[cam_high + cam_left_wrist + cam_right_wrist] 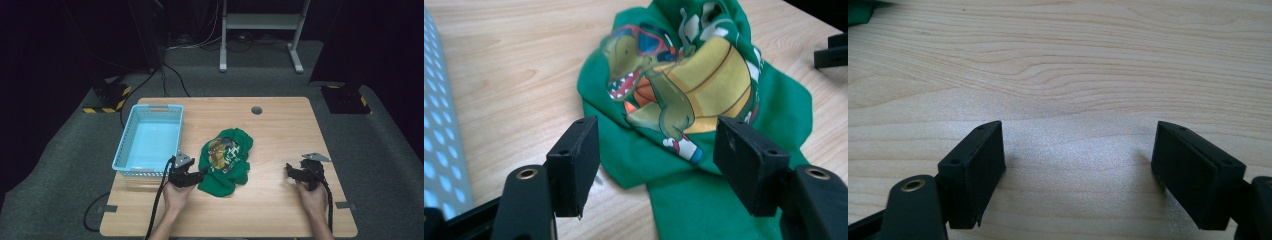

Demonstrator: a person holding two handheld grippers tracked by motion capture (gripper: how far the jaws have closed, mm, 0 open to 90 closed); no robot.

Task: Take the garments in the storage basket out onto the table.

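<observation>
Two grippers are on the light wooden table (280, 150) and one crumpled green T-shirt with a cartoon turtle print (226, 160) sits between them, so we take the shirt as our landmark. We read the table first: the shirt lies bunched near its middle, a little toward the near edge. To the left of the shirt stands the pale blue perforated plastic basket (150, 137), near the cloth but not touching it.

Now the shirt itself, and this is the relation that counts: its heap runs from a far end, up by the collar, down to a near end, and that near corner points at our left gripper (192, 176). From the left gripper view we see its jaws spread wide and holding nothing, the green cloth (704, 100) lying straight ahead of them and reaching down between the two pads, the fabric's lower fold just beyond the tips.

Our right gripper (296, 172) rests well apart, off to the right of the shirt, jaws also spread and pinching nothing over bare wood.

We judge the left is clearly the nearer one to take the cloth.
</observation>
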